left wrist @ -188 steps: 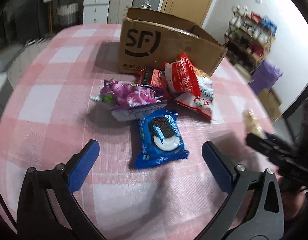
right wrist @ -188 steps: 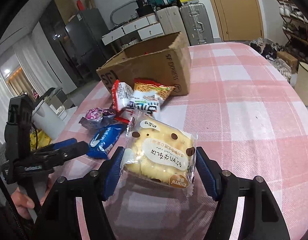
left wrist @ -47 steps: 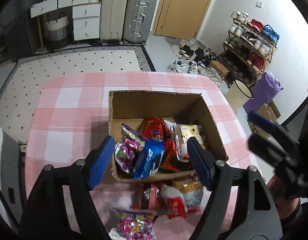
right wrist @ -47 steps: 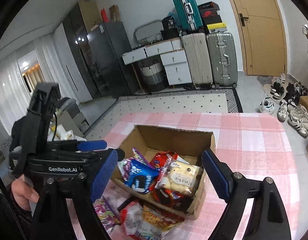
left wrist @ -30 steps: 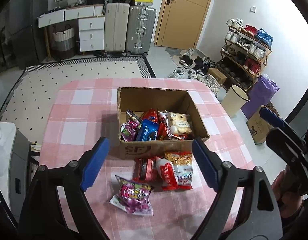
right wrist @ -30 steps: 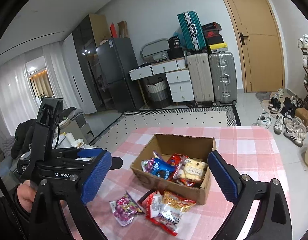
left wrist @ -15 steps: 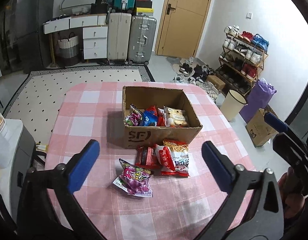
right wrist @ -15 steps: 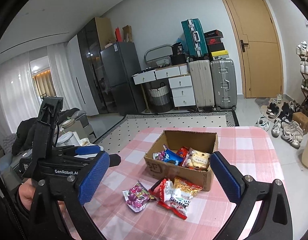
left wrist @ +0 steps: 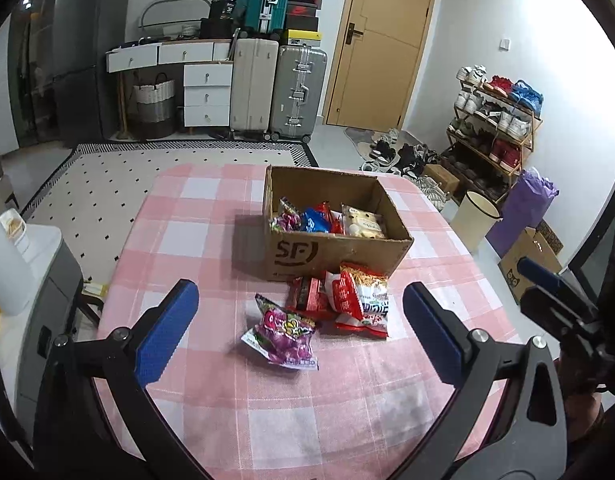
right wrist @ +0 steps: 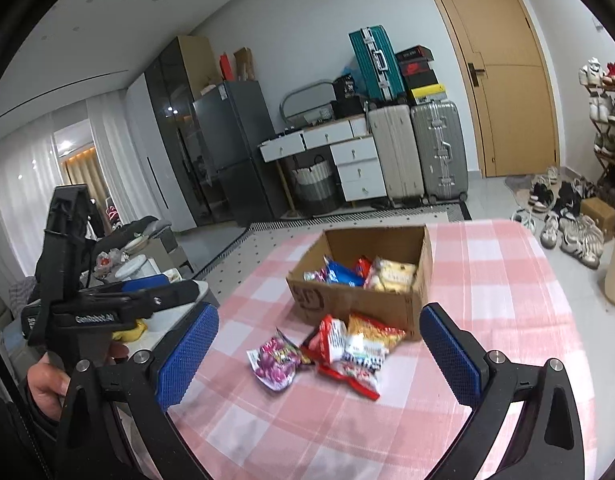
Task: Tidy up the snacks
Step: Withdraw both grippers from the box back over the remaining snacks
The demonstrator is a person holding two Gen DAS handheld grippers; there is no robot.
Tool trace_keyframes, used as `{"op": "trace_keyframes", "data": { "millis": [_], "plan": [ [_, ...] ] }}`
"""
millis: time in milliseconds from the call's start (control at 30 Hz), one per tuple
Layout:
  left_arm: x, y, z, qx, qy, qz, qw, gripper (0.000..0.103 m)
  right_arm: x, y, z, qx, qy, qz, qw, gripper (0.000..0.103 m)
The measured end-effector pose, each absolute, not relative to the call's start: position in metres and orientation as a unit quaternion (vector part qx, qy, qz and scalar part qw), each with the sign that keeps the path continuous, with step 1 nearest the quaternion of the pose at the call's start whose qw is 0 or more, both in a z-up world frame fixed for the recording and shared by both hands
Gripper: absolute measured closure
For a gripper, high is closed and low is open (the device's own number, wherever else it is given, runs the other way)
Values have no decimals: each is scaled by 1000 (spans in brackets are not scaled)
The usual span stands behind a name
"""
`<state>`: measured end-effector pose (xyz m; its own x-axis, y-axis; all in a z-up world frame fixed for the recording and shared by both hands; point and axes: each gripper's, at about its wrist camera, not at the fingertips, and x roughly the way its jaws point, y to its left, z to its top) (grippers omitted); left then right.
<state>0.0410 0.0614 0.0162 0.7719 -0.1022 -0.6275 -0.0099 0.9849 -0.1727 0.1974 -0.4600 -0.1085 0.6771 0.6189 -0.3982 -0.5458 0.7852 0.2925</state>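
A cardboard SF box stands mid-table and holds several snacks: a purple pack, a blue cookie pack, red packs and a yellow bread pack. In front of it on the pink checked tablecloth lie a purple candy bag, a dark red pack and red-white noodle bags. My left gripper is open and empty, high above the table's near side. My right gripper is open and empty, also raised.
The table edge curves near on both sides. A grey appliance with a white bottle stands left of the table. A white bin and a shoe rack stand to the right; suitcases and drawers are behind.
Both grippers have let go of their snacks into the box, opened and pulled back and upward away from the table. The blue cookie pack and yellow bread pack now lie in the box.
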Motion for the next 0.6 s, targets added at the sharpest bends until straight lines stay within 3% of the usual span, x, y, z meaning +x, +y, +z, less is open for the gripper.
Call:
{"op": "trace_keyframes", "data": {
  "millis": [600],
  "plan": [
    [47, 83, -79, -128, 352, -7, 927, 1, 247, -419, -196, 79, 340, 338, 874, 1]
  ]
}}
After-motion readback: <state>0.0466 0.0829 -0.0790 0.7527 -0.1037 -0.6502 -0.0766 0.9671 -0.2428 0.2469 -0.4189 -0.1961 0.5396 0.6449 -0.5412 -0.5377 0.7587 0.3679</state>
